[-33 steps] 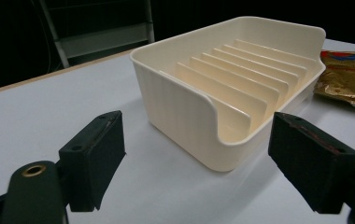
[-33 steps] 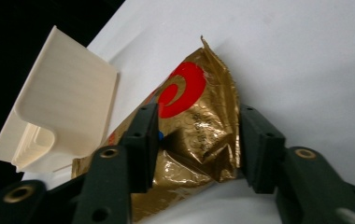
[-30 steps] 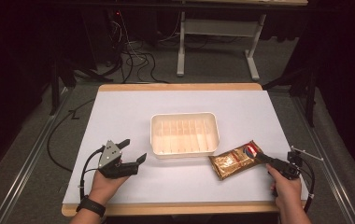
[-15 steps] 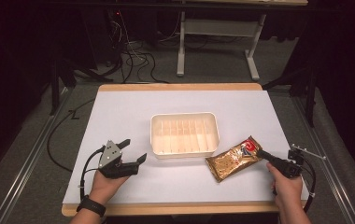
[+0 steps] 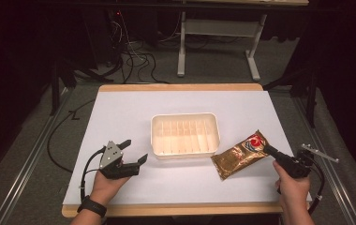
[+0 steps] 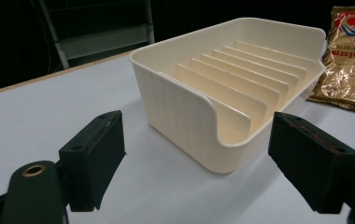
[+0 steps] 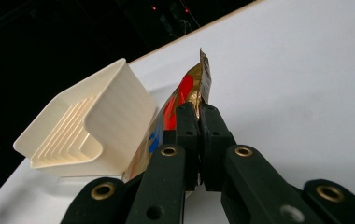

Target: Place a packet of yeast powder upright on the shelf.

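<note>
The right gripper (image 5: 266, 149), at the lower right of the high view, has just closed its jaws and now clamps the red-printed end of the gold packet (image 5: 240, 155); in the right gripper view the two black jaws meet on the packet's edge (image 7: 199, 95) at frame centre. From that grip the packet stretches toward the lower left, its far end just beside the cream tray (image 5: 184, 117) at mid-frame. At the lower left, the left gripper (image 5: 135, 151) rests on the white table (image 5: 120, 112) with jaws wide apart and nothing between them, pointing toward the tray (image 6: 185, 107).
</note>
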